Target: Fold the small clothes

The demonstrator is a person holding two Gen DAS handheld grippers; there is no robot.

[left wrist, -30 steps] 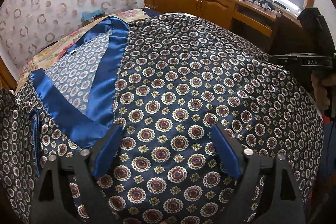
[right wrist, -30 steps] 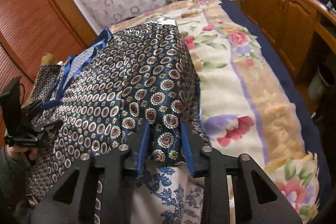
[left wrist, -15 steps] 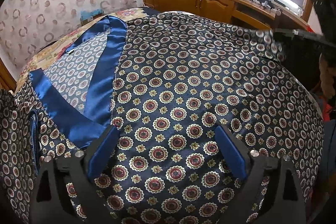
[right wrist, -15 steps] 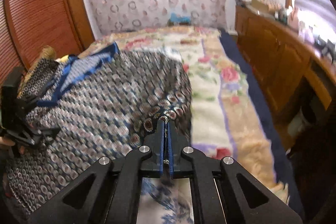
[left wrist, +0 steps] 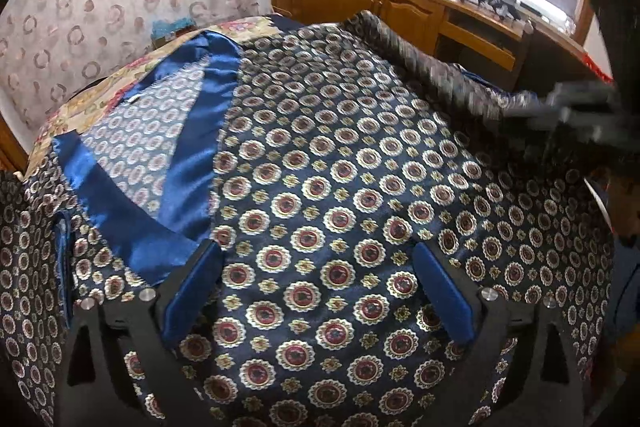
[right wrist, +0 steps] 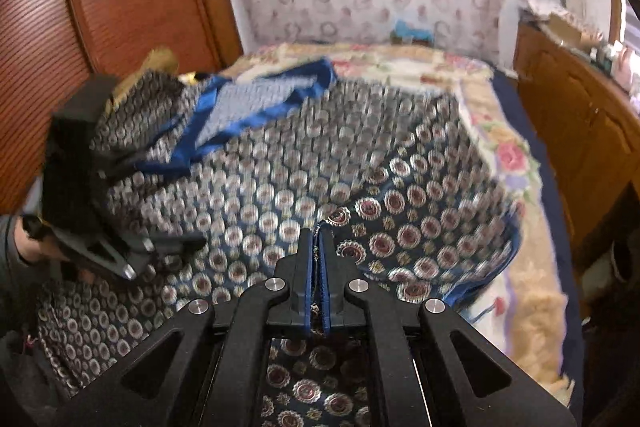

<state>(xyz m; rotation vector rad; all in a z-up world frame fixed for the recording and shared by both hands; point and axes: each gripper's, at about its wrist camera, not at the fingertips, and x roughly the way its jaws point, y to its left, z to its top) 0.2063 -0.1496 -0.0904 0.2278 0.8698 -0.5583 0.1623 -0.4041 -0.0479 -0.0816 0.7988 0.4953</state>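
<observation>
On the bed: your patterned robe (left wrist: 340,155) lies spread over the flowered blanket (right wrist: 516,163), blue collar (left wrist: 188,155) towards the headboard end.
Right tongs (right wrist: 316,247): clamped tight on the robe's edge, a thin fold of cloth pinched between the pads; you have that side lifted off the blanket.
Left tongs (left wrist: 316,291): jaws have just been opening and stand wide apart over the robe's middle, gripping nothing.
Key relation: the lifted edge lies on your right; the robe's long axis runs from collar to hem, away from you. The fold, as I judge it, goes across towards your left hand (right wrist: 28,243), so the right side travels and the left only needs to steady the cloth.
Nearer hand: the right has the edge; the left sits over the body.
Around: wooden cabinet (left wrist: 384,7) with clutter under the window, wardrobe door (right wrist: 100,7) beyond.
In the way: your own left tongs lie in the fold's path.
</observation>
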